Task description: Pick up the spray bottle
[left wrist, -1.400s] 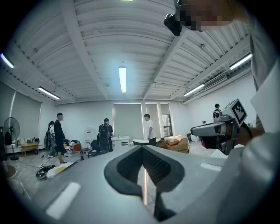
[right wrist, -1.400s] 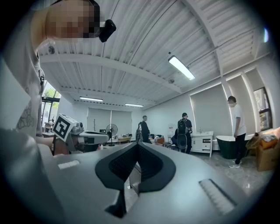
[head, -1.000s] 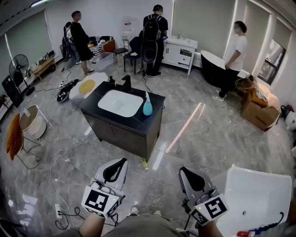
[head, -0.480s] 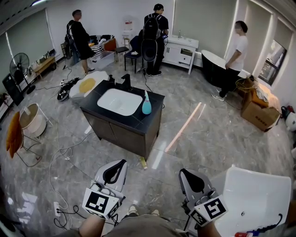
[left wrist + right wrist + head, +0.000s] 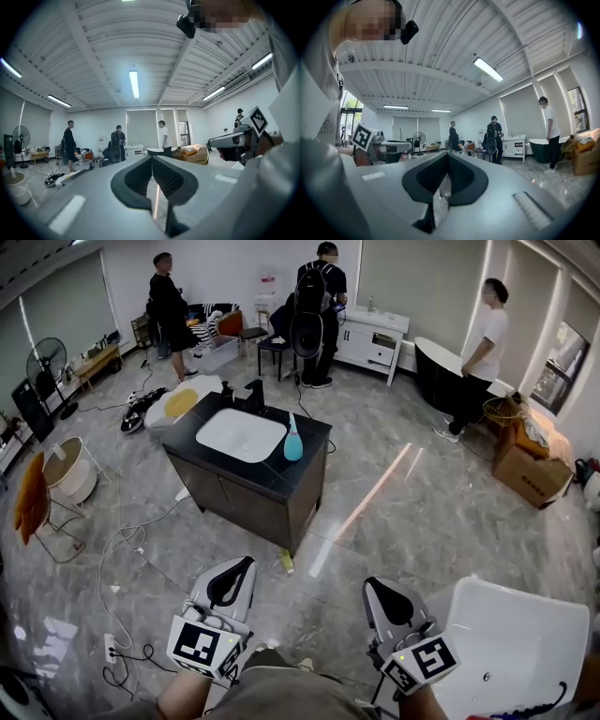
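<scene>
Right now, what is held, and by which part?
Nothing. Left hand-held gripper and right hand-held gripper are shut, empty; teal plastic spray bottle stands on black counter.

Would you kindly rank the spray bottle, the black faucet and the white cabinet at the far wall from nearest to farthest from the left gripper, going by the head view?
1. The spray bottle, on the dark counter, right side, ahead of the left gripper.
2. The black faucet, at the counter's back edge.
3. The white cabinet, against the far wall.
</scene>
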`<action>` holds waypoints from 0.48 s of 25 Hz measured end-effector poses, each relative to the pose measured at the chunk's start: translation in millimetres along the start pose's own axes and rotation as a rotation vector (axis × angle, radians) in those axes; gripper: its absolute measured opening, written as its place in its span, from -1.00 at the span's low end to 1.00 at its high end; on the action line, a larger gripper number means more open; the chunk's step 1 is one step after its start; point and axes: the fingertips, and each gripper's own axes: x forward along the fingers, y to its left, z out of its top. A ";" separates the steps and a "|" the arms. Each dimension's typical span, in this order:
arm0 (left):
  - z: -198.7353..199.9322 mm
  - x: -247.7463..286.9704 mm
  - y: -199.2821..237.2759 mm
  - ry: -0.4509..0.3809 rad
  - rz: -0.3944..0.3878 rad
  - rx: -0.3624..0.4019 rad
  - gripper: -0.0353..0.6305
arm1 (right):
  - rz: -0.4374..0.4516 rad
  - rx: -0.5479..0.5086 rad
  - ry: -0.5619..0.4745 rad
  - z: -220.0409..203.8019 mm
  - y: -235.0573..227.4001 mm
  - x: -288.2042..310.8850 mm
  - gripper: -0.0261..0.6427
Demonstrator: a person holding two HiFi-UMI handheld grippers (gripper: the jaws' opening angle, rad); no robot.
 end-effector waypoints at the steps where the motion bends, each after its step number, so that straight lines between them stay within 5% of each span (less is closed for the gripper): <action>1: -0.7 1.4 -2.8 -0.002 0.005 0.003 -0.84 | -0.002 0.001 0.002 -2.1 -3.5 -2.3 -0.84; 8: 16.7 7.2 -11.5 -0.063 0.044 0.064 -0.38 | -0.006 -0.004 -0.001 -1.3 -16.6 -9.6 -0.83; 12: 12.5 16.7 -10.9 -0.060 0.043 0.070 -0.28 | -0.007 0.001 -0.012 -2.4 -22.6 -4.1 -0.84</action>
